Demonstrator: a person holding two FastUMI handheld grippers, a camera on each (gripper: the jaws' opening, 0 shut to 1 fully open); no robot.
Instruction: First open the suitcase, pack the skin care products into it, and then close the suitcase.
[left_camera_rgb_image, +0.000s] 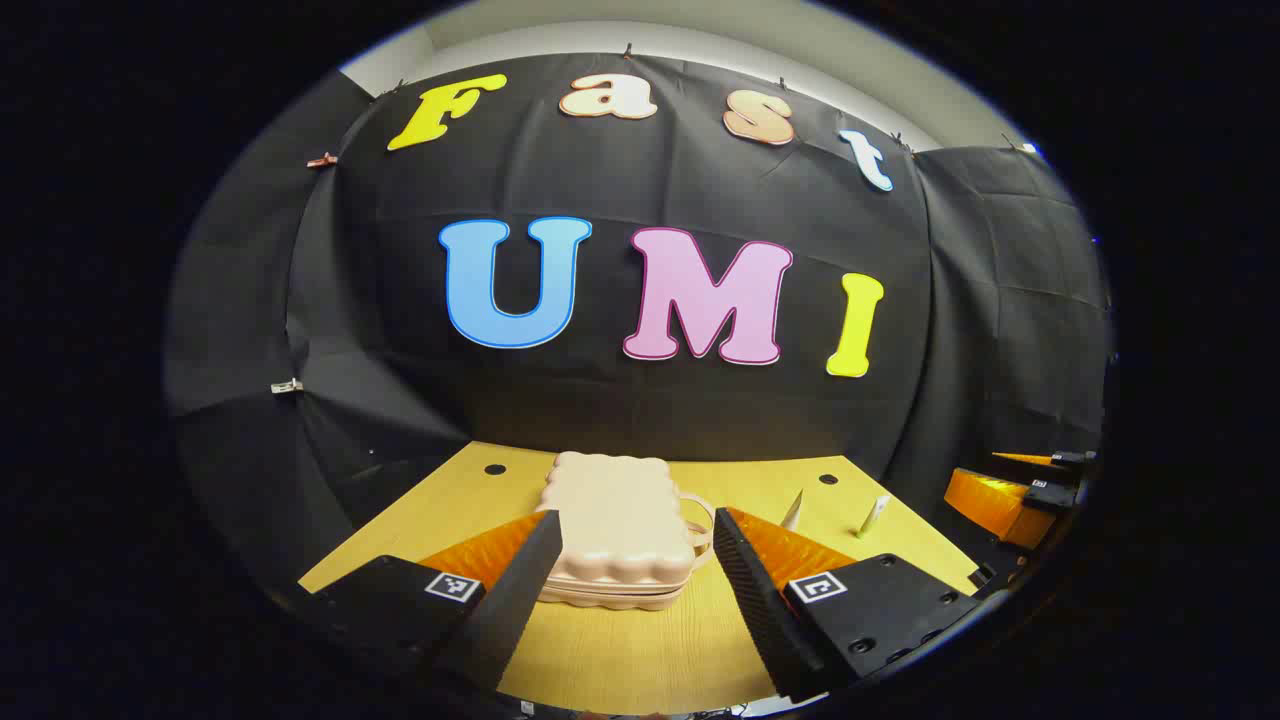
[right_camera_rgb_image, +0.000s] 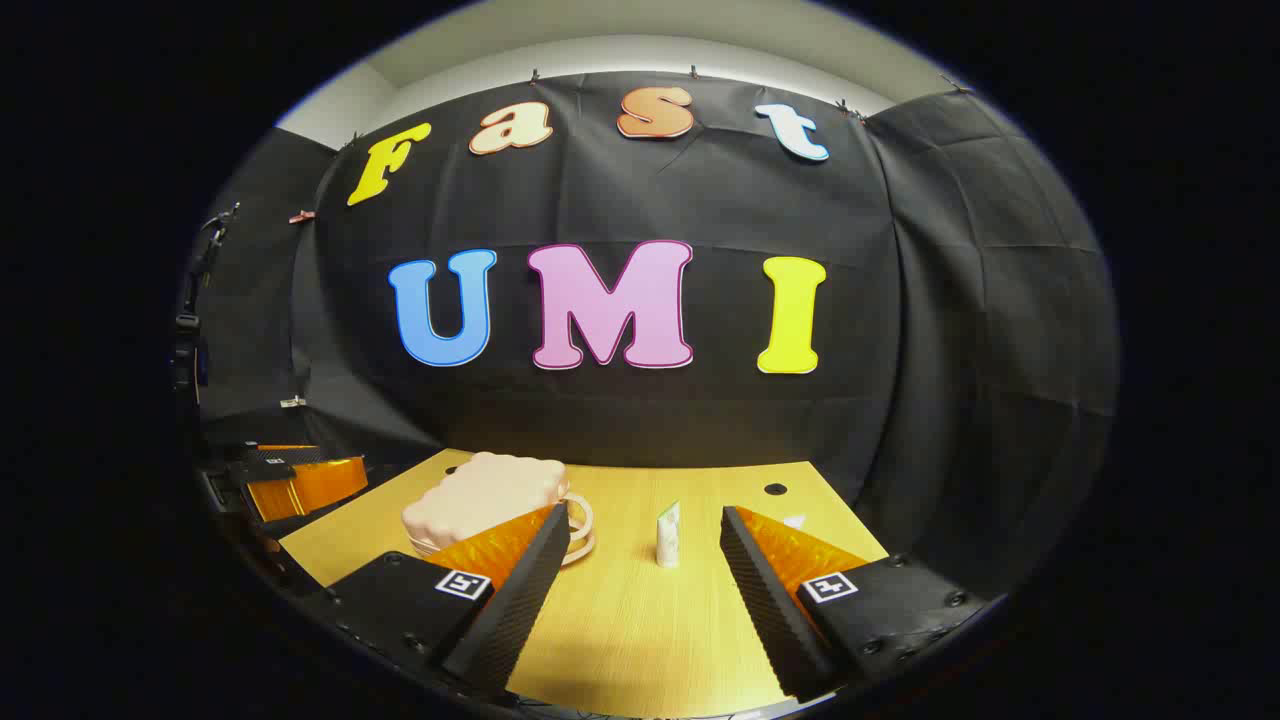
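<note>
A: Quick status? Where's the suitcase?

B: Suitcase (left_camera_rgb_image: 620, 530) sits on the table (left_camera_rgb_image: 640, 640), lid down, pale pink w/ scalloped edges, handle (left_camera_rgb_image: 700, 530) facing right in the left gripper view. Left gripper (left_camera_rgb_image: 635, 570) hovers in front of it, jaws wide open, holding nothing. Case lines up roughly btwn the fingers but sits beyond the tips, not touched.

A: Right side?

B: Right gripper (right_camera_rgb_image: 640, 580) also wide open, empty, above bare table. A small tube (right_camera_rgb_image: 668, 535) stands upright ahead, btwn its fingers but farther off. A second tube (left_camera_rgb_image: 873, 515) stands nearby in the left gripper view. Both are well apart from the case.

A: So nothing done yet?

B: My read: opening step not started, lid still shut.

A: What could go wrong?

B: Case looks light and low, so prying the lid one-handed could slide it or tip it up whole instead of parting at the seam. Can't tell what kind of closure; too small. Tubes look narrow-based and tippy, so a stray finger or a swinging lid prob knocks one over.

A: Anything in the way?

B: Not much. Table holes (left_camera_rgb_image: 495, 468) near the far edge, booth wall behind. Other gripper (right_camera_rgb_image: 290, 480) shows at far left of the right gripper view, so arms crossing over the case is the main clash risk.
</note>
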